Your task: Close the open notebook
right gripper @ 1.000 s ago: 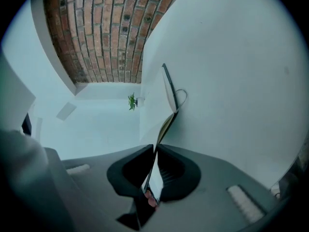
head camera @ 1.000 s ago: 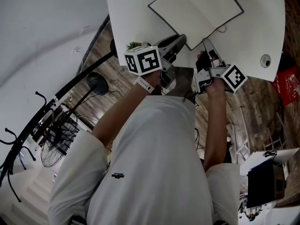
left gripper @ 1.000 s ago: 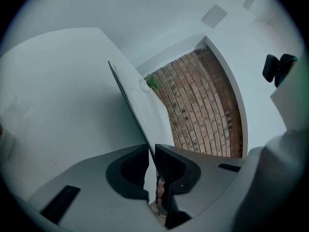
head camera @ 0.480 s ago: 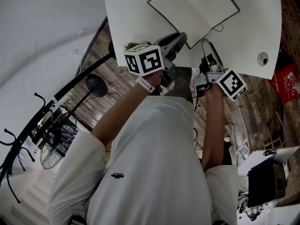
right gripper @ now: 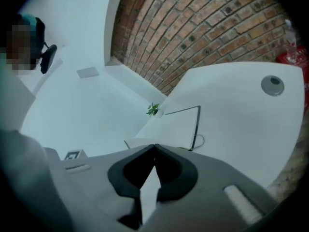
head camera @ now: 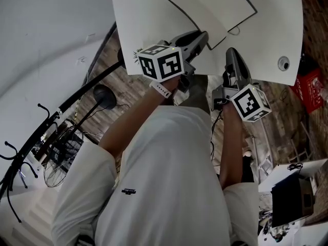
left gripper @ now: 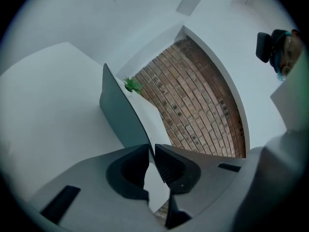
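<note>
The open notebook point(head camera: 225, 4), white pages with a dark cover, lies at the near part of the white table point(head camera: 143, 24). My left gripper point(head camera: 203, 38) is shut on the near corner of its left cover. In the left gripper view the dark cover point(left gripper: 121, 119) stands up steeply from between the pads of my left gripper point(left gripper: 151, 150). My right gripper point(head camera: 231, 53) hovers just right of it, shut and with nothing in it, near the notebook's near right corner. In the right gripper view my right gripper point(right gripper: 154, 147) points at the notebook point(right gripper: 182, 124) a short way ahead.
A round cable hole point(head camera: 283, 63) sits in the table near its right edge. A small green plant point(right gripper: 153, 109) stands at the table's far side before a brick wall. A red crate point(head camera: 307, 83) is on the floor to the right. My torso fills the lower head view.
The left gripper has risen and lifted the notebook's left cover off the table. The right gripper has come up off the notebook's near edge and rolled.
</note>
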`<state>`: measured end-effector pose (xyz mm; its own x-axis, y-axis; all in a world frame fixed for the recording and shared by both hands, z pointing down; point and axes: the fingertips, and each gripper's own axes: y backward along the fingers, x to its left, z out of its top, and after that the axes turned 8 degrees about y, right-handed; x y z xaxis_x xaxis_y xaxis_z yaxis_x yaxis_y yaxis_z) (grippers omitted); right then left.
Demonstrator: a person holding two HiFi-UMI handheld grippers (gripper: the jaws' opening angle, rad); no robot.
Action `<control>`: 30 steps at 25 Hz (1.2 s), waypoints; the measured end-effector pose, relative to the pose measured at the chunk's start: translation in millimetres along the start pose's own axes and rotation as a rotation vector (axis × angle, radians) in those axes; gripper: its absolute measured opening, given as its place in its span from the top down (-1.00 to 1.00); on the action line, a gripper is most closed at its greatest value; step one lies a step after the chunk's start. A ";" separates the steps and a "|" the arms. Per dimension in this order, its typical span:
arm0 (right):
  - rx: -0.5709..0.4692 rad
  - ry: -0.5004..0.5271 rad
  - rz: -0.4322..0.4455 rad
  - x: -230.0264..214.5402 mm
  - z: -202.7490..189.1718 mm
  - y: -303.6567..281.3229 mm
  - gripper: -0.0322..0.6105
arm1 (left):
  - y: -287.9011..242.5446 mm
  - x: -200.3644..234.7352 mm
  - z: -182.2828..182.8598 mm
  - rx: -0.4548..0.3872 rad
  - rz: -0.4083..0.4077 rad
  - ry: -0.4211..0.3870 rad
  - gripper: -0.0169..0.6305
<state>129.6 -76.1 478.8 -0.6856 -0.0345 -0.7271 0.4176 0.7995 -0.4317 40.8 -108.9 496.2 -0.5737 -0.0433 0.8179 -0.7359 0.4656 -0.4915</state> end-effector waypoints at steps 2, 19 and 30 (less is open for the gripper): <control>0.008 0.072 -0.016 -1.8 1.2 3.1 0.87 | -6.3 -5.0 3.2 -0.005 -0.010 -0.009 0.81; -0.019 0.211 -0.072 -14.7 27.7 12.7 0.87 | -72.3 -24.0 25.5 0.004 -0.032 -0.131 0.81; 0.001 0.182 -0.065 -30.9 34.8 2.0 0.87 | -125.6 -18.2 34.1 0.054 0.015 -0.172 0.81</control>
<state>172.3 -94.3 481.9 -0.8077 0.0232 -0.5891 0.3696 0.7984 -0.4753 131.5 -196.8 532.9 -0.6341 -0.1895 0.7497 -0.7426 0.4196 -0.5220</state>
